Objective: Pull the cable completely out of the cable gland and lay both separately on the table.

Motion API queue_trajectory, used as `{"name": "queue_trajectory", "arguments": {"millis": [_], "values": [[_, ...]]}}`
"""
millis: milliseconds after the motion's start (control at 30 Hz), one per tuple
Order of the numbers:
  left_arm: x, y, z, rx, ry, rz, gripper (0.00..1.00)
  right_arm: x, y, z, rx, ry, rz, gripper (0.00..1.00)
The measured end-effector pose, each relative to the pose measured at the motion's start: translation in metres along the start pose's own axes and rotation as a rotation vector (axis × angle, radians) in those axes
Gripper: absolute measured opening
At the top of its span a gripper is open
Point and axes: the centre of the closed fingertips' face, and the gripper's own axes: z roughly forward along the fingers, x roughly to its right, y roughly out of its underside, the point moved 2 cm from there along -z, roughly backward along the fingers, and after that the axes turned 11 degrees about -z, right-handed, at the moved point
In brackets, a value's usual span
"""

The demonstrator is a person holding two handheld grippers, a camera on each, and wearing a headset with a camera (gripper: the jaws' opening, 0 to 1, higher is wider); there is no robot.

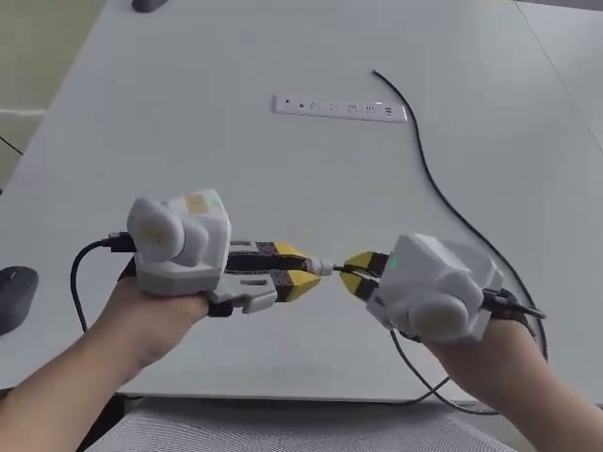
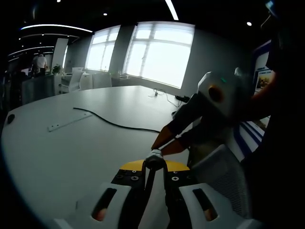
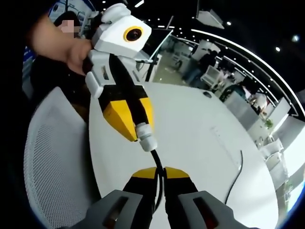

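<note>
Right, my left gripper (image 1: 309, 271) has its yellow fingers (image 3: 124, 117) clamped on the white cable gland (image 1: 325, 268). My right gripper (image 1: 350, 271), at 3 o'clock of the gland, has its fingers pinched shut on the black cable (image 3: 157, 164) just beside where it leaves the gland. Both hang above the near edge of the table (image 1: 283, 179), toward 6 o'clock in the head view, well apart from the power strip (image 1: 339, 107) up at 12 o'clock. By my judgement the cable is not yet out. To do this well I'd hold the left hand fixed and draw the right straight toward 3 o'clock, in line with the gland's bore, without bending the cable sideways. If the seal bites, my fingers could slip along the cable, so a steady draw beats a jerk. I cannot tell how much cable sits inside.
</note>
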Motion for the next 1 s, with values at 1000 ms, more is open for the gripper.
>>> {"name": "queue_trajectory", "arguments": {"millis": [1000], "values": [[-0.001, -0.004, -0.001, 0.026, 0.005, -0.010, 0.15, 0.008, 0.077, 0.011, -0.023, 0.042, 0.681, 0.00]]}}
